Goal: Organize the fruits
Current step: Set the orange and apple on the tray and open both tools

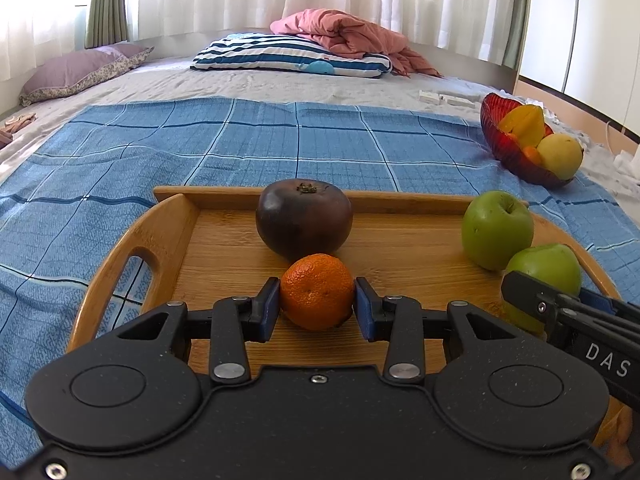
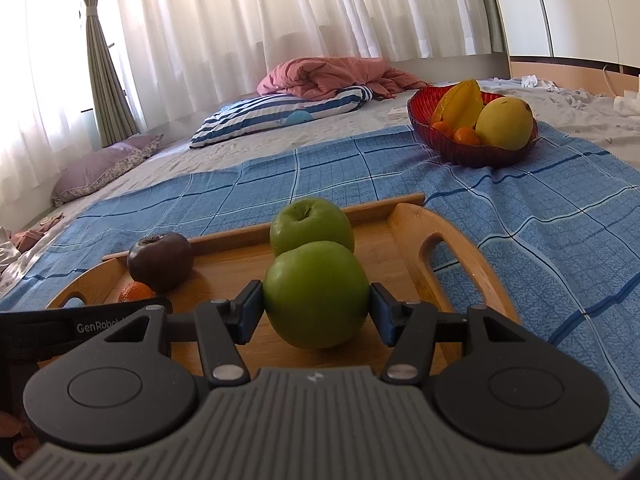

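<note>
My left jaws (image 1: 317, 300) grasp the orange (image 1: 316, 291) low centre on the tray (image 1: 168, 236); my right jaws (image 2: 316, 307) grasp a green apple (image 2: 316, 300). Lifting could nudge the dark fruit (image 1: 304, 222) touching the orange, and either round fruit might slip.

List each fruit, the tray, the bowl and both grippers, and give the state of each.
left gripper: shut on tangerine
tangerine: gripped, on tray
right gripper: shut on near green apple
near green apple: gripped
far green apple: free, upright
dark fruit: free, upright
wooden tray: flat
red bowl: holding fruit
</note>
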`<act>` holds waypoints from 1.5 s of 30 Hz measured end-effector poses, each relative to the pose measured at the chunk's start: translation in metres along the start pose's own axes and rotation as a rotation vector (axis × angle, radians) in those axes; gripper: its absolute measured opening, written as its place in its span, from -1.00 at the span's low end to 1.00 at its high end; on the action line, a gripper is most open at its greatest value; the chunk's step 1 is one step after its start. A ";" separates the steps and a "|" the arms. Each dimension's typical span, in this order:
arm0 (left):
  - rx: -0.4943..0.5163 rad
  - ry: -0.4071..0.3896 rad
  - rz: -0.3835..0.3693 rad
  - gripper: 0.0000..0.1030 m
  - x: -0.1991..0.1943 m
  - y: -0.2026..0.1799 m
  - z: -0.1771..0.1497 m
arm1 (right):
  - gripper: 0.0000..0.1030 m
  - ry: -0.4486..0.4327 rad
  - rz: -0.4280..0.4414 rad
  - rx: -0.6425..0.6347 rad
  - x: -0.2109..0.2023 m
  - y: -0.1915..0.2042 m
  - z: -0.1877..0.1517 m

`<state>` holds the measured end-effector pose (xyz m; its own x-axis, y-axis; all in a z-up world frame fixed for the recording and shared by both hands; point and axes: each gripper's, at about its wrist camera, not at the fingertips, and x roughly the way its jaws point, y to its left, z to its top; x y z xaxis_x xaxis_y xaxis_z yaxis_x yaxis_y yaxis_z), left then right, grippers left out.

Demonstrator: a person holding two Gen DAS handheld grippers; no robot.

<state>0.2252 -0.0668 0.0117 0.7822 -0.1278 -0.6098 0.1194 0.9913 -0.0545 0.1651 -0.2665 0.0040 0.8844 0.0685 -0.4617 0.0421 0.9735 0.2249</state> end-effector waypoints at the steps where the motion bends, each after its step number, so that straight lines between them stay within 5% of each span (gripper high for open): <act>1: 0.004 -0.002 0.003 -0.27 0.000 -0.001 0.000 | 0.16 0.001 -0.001 -0.004 0.000 0.000 0.000; 9: 0.008 0.004 -0.003 -0.16 0.000 -0.002 -0.001 | 0.17 0.027 -0.009 -0.062 0.000 0.007 0.002; 16: -0.005 0.006 -0.016 0.32 -0.006 0.002 -0.002 | 0.28 0.031 -0.015 -0.083 -0.004 0.009 0.001; 24: 0.018 -0.015 -0.026 0.61 -0.031 0.002 -0.007 | 0.59 0.020 0.021 -0.081 -0.020 0.008 -0.004; 45: 0.030 -0.083 -0.014 0.80 -0.118 0.010 -0.050 | 0.85 -0.057 0.054 -0.162 -0.085 0.012 -0.034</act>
<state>0.1035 -0.0402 0.0435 0.8281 -0.1453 -0.5414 0.1484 0.9882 -0.0382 0.0747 -0.2532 0.0168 0.9085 0.1134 -0.4022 -0.0773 0.9915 0.1049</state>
